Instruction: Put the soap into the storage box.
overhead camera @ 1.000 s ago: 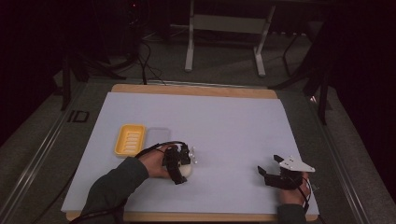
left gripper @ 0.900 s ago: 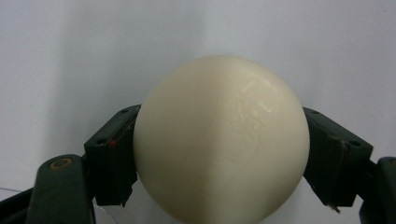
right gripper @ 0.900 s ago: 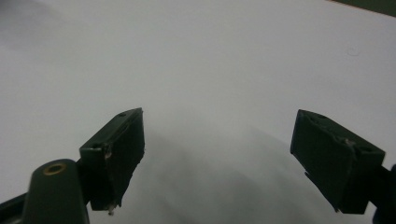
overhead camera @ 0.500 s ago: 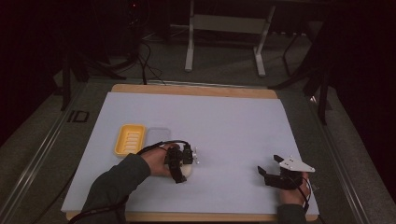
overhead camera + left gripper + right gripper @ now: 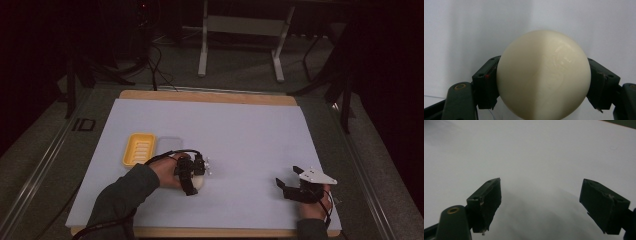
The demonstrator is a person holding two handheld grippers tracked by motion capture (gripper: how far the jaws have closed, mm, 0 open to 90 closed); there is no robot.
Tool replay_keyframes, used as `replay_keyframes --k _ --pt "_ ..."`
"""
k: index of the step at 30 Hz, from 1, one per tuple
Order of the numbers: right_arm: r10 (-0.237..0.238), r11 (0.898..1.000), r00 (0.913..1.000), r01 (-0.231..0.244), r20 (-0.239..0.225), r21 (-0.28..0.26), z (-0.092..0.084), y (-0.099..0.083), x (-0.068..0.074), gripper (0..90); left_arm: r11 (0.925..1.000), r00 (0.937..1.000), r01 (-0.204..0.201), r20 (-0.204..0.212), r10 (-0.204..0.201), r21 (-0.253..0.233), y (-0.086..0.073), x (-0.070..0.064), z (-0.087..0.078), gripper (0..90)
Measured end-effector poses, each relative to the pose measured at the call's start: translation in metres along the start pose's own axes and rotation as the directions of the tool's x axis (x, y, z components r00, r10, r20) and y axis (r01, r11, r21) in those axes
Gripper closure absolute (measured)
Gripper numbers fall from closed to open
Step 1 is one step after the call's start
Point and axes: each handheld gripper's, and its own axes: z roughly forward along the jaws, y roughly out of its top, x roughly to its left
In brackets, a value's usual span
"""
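One soap (image 5: pixel 544 75), cream, round: left gripper (image 5: pixel 544 82) jaws have just been closing and now pinch its sides. Lift slowly and level toward dish (image 5: pixel 139 149); right gripper (image 5: pixel 544 207) gapes, empty.

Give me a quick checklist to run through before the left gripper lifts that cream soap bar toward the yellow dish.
1. Left gripper grip: jaws have just been closing and both pads now press the cream soap bar at its sides: ok.
2. Bar centred between the pads: ok.
3. Bar free of the white table cover: cannot tell; the hand hides its underside.
4. Yellow soap dish empty, up and left of the bar: ok.
5. Clear lid beside the dish, not over it: ok.
6. Right gripper open, holding nothing, far to the right: ok.
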Motion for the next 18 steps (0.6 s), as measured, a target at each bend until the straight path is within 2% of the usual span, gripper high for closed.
replay_keyframes --k 7,18 --pt "-0.002 1.0 1.0 0.002 0.0 0.001 0.0 0.0 0.0001 17.6 0.9997 0.9998 0.018 0.013 -0.018 0.014 -0.0024 0.0013 0.0005 24.6" --pt "0.0 1.0 1.0 0.0 0.0 -0.001 -0.0001 0.0 0.0001 17.6 0.9998 0.9998 0.002 0.019 -0.002 0.02 -0.0015 0.0025 0.0005 24.9"
